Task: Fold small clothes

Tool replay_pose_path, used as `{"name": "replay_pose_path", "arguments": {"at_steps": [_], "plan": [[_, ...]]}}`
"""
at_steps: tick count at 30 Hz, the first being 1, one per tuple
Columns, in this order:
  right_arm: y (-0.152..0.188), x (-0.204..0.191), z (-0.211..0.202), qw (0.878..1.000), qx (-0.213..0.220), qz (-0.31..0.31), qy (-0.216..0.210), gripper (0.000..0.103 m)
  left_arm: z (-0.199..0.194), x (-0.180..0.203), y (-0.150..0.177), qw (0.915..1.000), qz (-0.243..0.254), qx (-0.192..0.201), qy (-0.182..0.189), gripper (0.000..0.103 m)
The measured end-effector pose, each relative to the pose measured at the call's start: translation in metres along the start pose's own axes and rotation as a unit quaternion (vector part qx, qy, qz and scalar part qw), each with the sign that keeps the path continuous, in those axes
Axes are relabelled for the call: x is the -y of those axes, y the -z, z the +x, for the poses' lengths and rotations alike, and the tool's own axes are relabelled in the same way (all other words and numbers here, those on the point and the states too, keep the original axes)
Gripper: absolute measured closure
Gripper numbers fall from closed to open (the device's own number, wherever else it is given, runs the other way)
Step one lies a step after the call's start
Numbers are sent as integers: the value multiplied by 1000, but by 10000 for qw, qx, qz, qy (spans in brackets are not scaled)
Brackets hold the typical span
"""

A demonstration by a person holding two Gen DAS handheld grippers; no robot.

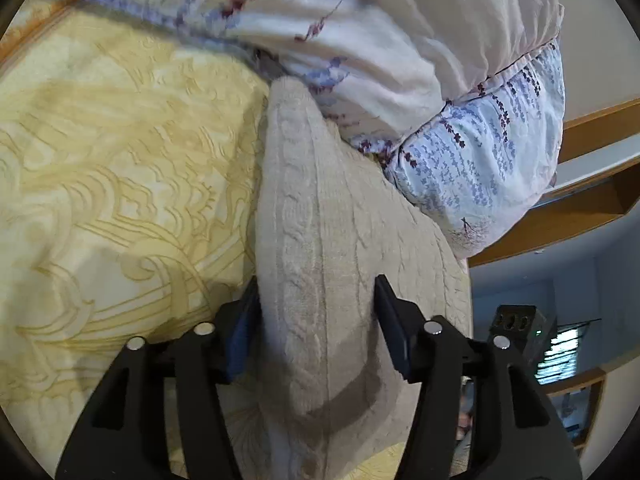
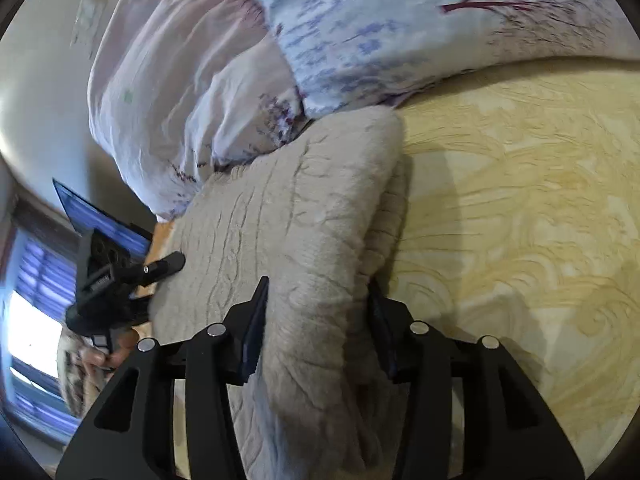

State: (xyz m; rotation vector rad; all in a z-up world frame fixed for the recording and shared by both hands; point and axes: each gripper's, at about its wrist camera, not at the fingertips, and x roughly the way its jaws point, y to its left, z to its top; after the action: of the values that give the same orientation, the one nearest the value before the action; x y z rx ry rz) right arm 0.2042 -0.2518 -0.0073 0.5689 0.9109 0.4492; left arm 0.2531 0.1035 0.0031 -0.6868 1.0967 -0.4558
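A beige cable-knit garment (image 1: pixel 320 240), thick and already doubled over on itself, lies on the bed's yellow patterned cover (image 1: pixel 112 152), its far end pushed up against the floral duvet (image 1: pixel 460 152) heaped at the back of the bed. Taking the knit as the landmark, the left gripper (image 1: pixel 316 320) sits at its near end with a raised ridge of the fabric filling the gap between the two fingers, which appear to pinch it from either side; the yellow cover spreads away on one side of the knit and the duvet bulges over the other. The right gripper (image 2: pixel 318 320) holds a second bunched ridge of the same knit (image 2: pixel 288 220) in much the same way, its fingers closed on a thick fold, and from there the left gripper (image 2: pixel 120 280) shows at the knit's opposite edge, so the two grips stand across the piece from each other. The garment's long axis runs straight ahead from both pairs of fingers toward the duvet. Neither hand looks clearly nearer the far end. The next fold therefore seems to depend on carrying the gripped near edge forward along that axis, with the duvet crowding the landing spot as the likely nuisance.
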Motion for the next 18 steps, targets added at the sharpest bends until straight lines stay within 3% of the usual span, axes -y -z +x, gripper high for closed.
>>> {"name": "replay_pose_path", "arguments": {"at_steps": [3,7,8,9,14,16,18], "plan": [[-3,3,-19,9994,324,72,-17,56,-23,15,7,9977,401,470,-287,43],[-14,4,-23,9984,549,146,-1,60,-52,49,23,9842,1219,1150,-570,35],[-14,2,-20,9985,553,65,-4,68,-52,57,25,9812,1390,1196,-594,33],[-13,-2,-18,9984,558,-71,16,92,-54,68,34,9768,1663,1205,-612,31],[-13,-21,-21,9890,1050,-684,789,94,-40,102,59,9578,2535,1078,-826,27],[-15,-14,-15,9878,981,-627,1039,95,-30,109,68,9486,2819,1018,-1018,27],[-15,-6,-6,9889,832,-473,1134,95,-19,109,75,9446,2912,920,-1203,27]]}}
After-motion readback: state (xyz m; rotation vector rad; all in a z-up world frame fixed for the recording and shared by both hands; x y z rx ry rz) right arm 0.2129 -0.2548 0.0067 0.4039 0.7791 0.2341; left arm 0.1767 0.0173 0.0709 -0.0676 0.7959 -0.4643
